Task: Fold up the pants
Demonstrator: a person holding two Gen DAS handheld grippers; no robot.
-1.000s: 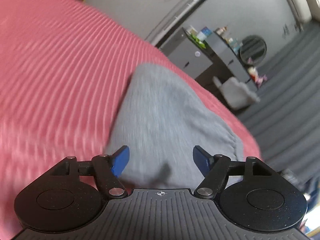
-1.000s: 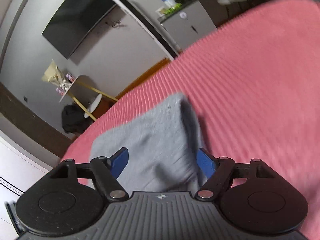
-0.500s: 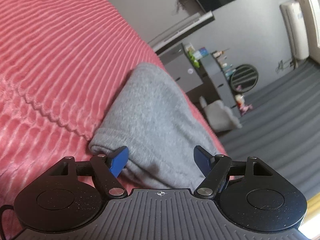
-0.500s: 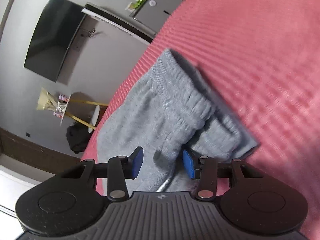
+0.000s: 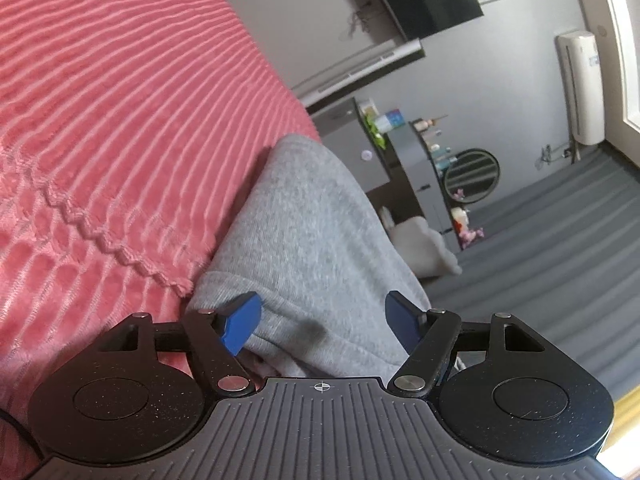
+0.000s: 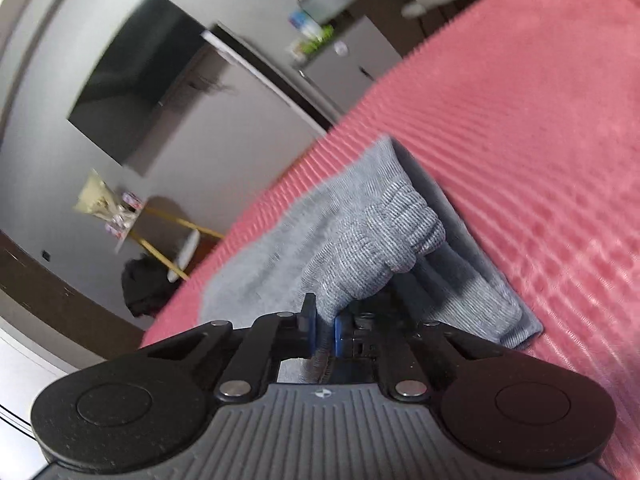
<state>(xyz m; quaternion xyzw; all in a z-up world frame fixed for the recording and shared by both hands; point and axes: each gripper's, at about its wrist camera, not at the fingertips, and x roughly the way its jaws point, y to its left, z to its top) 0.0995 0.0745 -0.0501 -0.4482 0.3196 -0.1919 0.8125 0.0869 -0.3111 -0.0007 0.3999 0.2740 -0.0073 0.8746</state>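
Your right gripper (image 6: 323,326) is pinched onto the ribbed waistband of the grey pants (image 6: 352,240), which lie partly folded on the pink bedspread (image 6: 520,120), running toward 12 o'clock. Your left gripper (image 5: 322,322) stands spread, the near edge of the pants between its fingers (image 5: 240,322) but not yet gripped. Close it on all layers at 6 o'clock before lifting, then carry both corners forward together, level, so the fold lands square.
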